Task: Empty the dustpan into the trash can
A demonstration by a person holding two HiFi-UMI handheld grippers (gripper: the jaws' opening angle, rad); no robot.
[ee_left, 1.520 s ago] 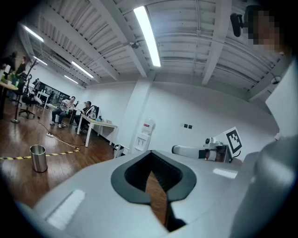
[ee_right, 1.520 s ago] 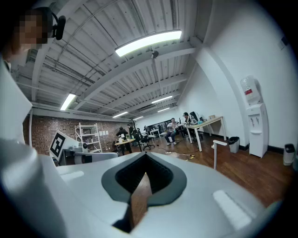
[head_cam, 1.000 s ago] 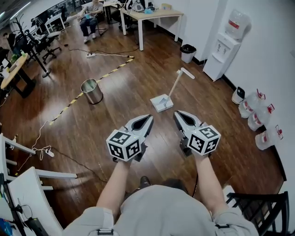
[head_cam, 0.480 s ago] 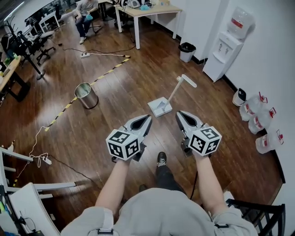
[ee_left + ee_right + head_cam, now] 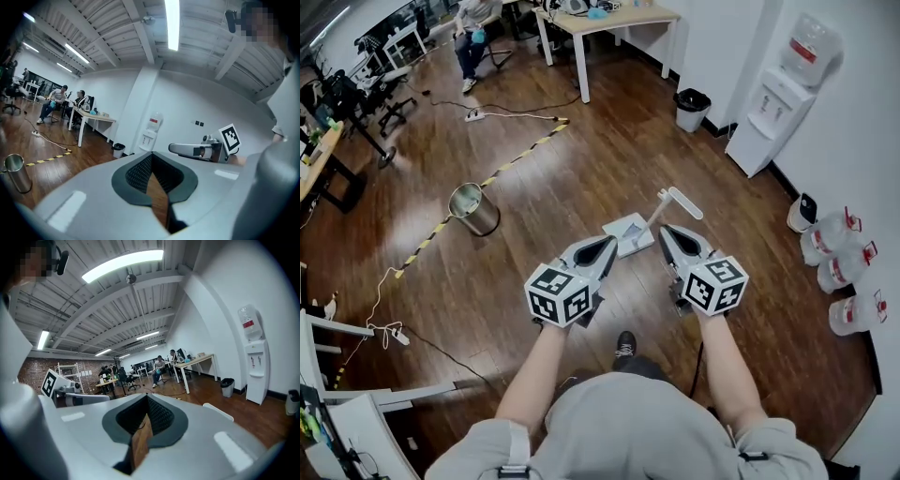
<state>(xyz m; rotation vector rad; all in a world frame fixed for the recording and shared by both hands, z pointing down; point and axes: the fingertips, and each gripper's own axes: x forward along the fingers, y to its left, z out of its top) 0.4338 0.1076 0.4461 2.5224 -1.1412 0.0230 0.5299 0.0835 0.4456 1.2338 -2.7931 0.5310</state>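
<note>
We hold both tools out side by side above the wooden floor point(image 5: 581, 159). The left hand-held gripper point(image 5: 605, 247) has its jaws together: the ribbed pads meet at the tips, and only a sliver of floor shows through the hollow behind them. The right hand-held gripper point(image 5: 671, 234) is closed in the same way and also holds nothing.

The white long-handled dustpan point(image 5: 627, 233) sits on the floor just ahead of the two tips. In the head view its pan lies between them. Its handle slants up and away to the right, past the tip of the right one.

The trash can point(image 5: 473, 208), a shiny metal pail, stands upright and open well off to the left of the dustpan. It is just beside a line of yellow-and-black tape point(image 5: 517, 157) that runs across the boards.

Along the white wall on the right we see a small black waste bin point(image 5: 692, 109), a water dispenser point(image 5: 783, 94) and several water bottles point(image 5: 842, 251). At the far end a pale worktop point(image 5: 614, 21) stands on white legs, with a seated person point(image 5: 472, 33) to its left.
</note>
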